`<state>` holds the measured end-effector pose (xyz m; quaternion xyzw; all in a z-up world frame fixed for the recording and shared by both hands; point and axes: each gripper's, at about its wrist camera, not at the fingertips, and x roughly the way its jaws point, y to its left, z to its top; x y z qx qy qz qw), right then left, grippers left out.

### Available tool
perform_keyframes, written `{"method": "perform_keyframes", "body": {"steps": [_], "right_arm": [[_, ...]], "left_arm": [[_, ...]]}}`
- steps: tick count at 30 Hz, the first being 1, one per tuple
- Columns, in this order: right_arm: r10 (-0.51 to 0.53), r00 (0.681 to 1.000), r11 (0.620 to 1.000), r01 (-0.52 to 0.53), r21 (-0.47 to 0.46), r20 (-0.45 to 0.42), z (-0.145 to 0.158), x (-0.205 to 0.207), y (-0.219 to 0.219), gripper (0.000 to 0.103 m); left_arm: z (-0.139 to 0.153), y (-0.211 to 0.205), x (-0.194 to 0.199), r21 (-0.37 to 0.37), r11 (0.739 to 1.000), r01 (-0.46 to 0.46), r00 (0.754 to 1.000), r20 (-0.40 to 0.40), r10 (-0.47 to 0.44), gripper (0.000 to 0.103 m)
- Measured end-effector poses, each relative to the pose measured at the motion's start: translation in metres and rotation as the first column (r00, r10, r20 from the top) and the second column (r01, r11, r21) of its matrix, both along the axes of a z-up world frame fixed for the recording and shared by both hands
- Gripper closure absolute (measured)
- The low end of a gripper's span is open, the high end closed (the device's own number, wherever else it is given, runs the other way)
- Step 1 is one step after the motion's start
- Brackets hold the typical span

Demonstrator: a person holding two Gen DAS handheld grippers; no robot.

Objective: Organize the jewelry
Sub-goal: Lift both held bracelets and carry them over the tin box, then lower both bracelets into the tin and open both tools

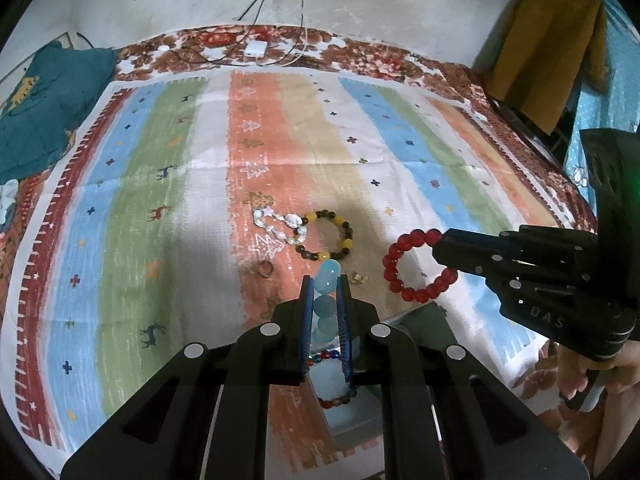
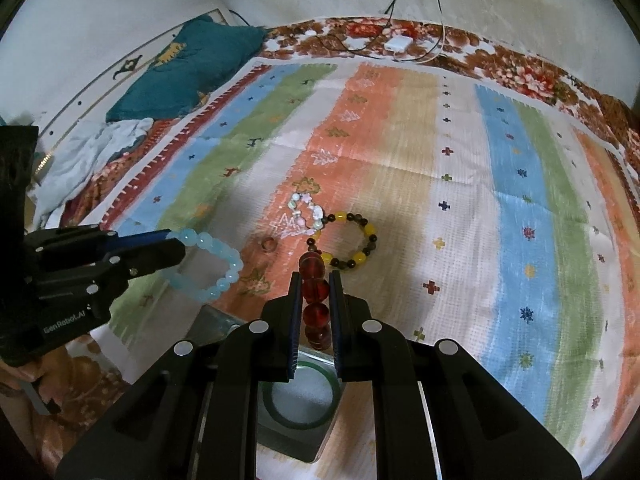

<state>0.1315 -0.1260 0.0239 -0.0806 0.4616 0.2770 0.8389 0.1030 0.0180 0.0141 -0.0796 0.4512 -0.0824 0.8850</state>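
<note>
My left gripper [image 1: 325, 285] is shut on a pale blue bead bracelet [image 1: 329, 274], which hangs above the striped cloth [image 1: 168, 168]. From the right wrist view the same bracelet [image 2: 224, 276] dangles from the left gripper [image 2: 178, 242]. My right gripper [image 2: 316, 280] is shut on a red bead bracelet [image 2: 316, 290]; that bracelet [image 1: 394, 276] hangs as a loop from the right gripper [image 1: 440, 247]. On the cloth lie a yellow-and-brown bracelet [image 2: 348, 244], a white shell bracelet [image 2: 306, 212] touching it, and a small ring [image 2: 269, 244].
Under the grippers stands a compartment box [image 2: 296, 440]; one cell holds a green bangle [image 2: 301, 424], another a multicoloured bracelet [image 1: 335, 400]. A teal cushion [image 1: 44, 112] lies far left, a white charger with cables [image 1: 255, 48] at the back, and a mustard cloth [image 1: 548, 48] hangs right.
</note>
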Motion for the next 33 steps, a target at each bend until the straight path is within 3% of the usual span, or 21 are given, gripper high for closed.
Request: {"method": "perform_keyframes", "body": {"steps": [23,32,33], "right_arm": [[0.062,0.998,0.998,-0.062,0.006,-0.002,0.000,-0.045,-0.005,0.089],[0.060,0.997,0.998,-0.060,0.004,-0.050,-0.010,-0.049,-0.011,0.088],[0.050,0.997,0.999,-0.050,-0.009,-0.052,-0.012,-0.048,-0.012,0.083]], "left_arm": [[-0.002,-0.022,-0.034,0.008,0.999,0.051,0.999,0.006,-0.051,0.092],[-0.015,-0.026,-0.038,0.001,0.998,0.058,0.997,-0.047,-0.058,0.092],[-0.017,-0.025,-0.036,0.012,0.999,0.046,0.997,-0.063,-0.045,0.088]]}}
